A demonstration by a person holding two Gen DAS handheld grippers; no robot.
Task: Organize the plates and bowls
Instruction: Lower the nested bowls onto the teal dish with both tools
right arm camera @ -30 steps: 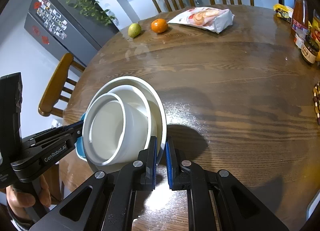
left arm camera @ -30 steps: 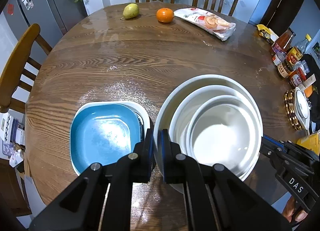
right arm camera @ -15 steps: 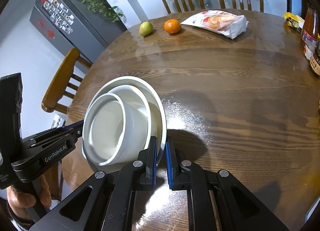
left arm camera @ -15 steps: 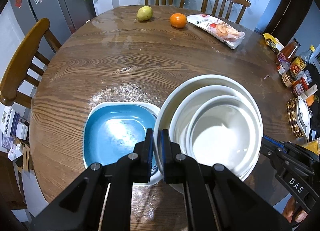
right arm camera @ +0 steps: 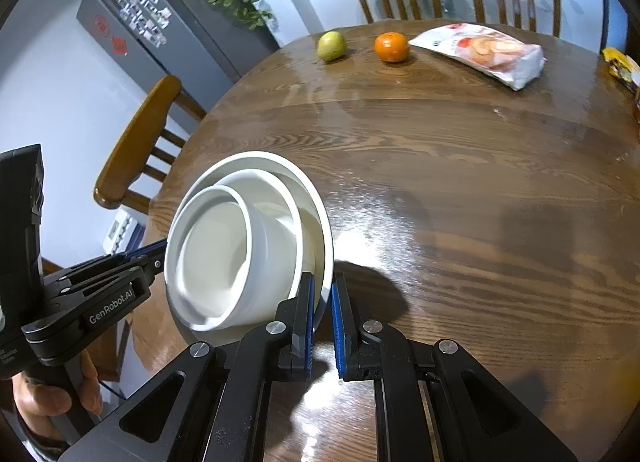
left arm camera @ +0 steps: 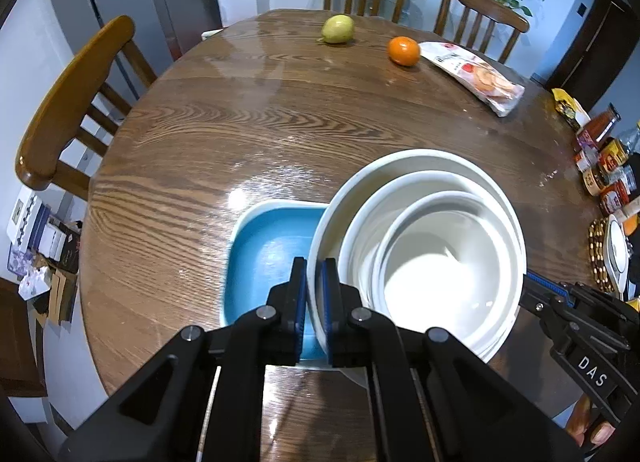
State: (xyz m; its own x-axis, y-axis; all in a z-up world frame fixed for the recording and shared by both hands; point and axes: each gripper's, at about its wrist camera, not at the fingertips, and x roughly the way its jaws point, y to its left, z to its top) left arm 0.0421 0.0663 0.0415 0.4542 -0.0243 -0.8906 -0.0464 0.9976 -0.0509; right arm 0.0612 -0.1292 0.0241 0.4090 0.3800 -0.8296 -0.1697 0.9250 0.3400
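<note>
White bowl stack (left arm camera: pixel 420 258) pinched by both hand-held grippers | blue dish (left arm camera: pixel 268 258): left view only

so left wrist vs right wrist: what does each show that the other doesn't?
Left wrist only: blue square dish under the stack's edge, condiment jars.
Right wrist only: a hand gripping the left gripper's handle.
Both: left gripper and right gripper clamped on opposite rims of the white bowl stack, pear, orange, snack bag.
</note>
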